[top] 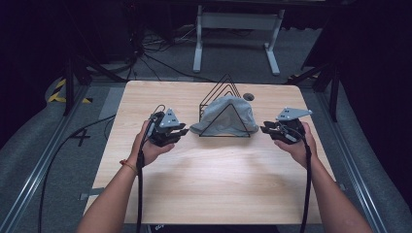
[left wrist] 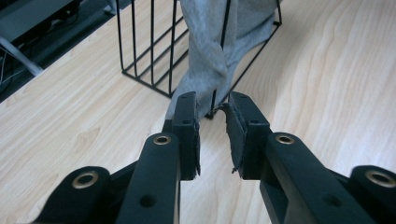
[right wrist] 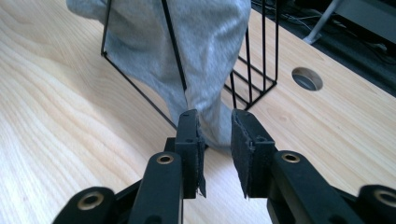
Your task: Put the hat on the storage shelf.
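Hands come in from the table's (top: pixel 209 194) near edge, each holding a gripper. The left gripper (top: pixel 176 133) and right gripper (top: pixel 267 129) flank a grey cloth (top: pixel 228 115), jaws a little apart, nothing between them. The cloth, soft and creased, drapes over a black wire rack (top: pixel 218 93) at the middle of the far half, its corners spilling through the triangular frames. Beyond, near the far edge, sits a round cable hole (top: pixel 248 96).

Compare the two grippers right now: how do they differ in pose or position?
The left gripper sits at the grey cloth's left edge, the right gripper at its right edge. The left's grey plate lies tilted; the right's juts out flatter. Both have jaws slightly apart, holding nothing, aimed at the cloth in the wire rack.
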`<state>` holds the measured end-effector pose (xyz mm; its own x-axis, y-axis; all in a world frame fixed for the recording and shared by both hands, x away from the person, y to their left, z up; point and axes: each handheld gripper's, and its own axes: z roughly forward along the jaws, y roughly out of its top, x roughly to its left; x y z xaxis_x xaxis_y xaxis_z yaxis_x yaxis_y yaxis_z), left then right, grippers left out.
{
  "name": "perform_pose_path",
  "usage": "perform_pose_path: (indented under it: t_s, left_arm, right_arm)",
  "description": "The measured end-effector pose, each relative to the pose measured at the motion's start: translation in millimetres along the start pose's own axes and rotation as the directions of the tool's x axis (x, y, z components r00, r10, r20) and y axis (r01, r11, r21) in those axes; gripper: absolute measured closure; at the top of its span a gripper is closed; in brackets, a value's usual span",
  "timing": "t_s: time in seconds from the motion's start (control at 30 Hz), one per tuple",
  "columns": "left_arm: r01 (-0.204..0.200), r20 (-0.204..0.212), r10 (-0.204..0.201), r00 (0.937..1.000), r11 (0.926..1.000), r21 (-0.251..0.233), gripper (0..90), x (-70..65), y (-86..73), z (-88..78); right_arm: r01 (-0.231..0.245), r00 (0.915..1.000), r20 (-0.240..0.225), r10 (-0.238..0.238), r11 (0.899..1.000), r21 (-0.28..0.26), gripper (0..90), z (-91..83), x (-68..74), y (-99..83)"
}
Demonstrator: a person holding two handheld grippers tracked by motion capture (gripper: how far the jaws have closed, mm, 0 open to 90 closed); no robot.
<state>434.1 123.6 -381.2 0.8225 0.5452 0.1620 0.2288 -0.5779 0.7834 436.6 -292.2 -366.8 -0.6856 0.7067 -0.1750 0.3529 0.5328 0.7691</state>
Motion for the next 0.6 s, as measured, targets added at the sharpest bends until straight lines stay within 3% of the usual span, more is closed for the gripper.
perform_pose_path:
  t_s: [0.2, 0.6]
  left_arm:
    - [-0.019, 0.007, 0.019, 0.9998, 0.9990, 0.041, 71.8, -5.4, -19.8, -12.8]
    - [-0.016, -0.010, 0.017, 0.9998, 0.9930, 0.117, 67.7, -11.4, -57.8, -32.0]
  right_arm:
    - [-0.002, 0.9999, 0.012, 0.002, 1.000, 0.010, 70.1, -13.1, 0.8, -13.9]
    - [0.010, 0.9996, 0.027, -0.012, 0.999, 0.051, 65.6, -33.7, 4.1, -38.2]
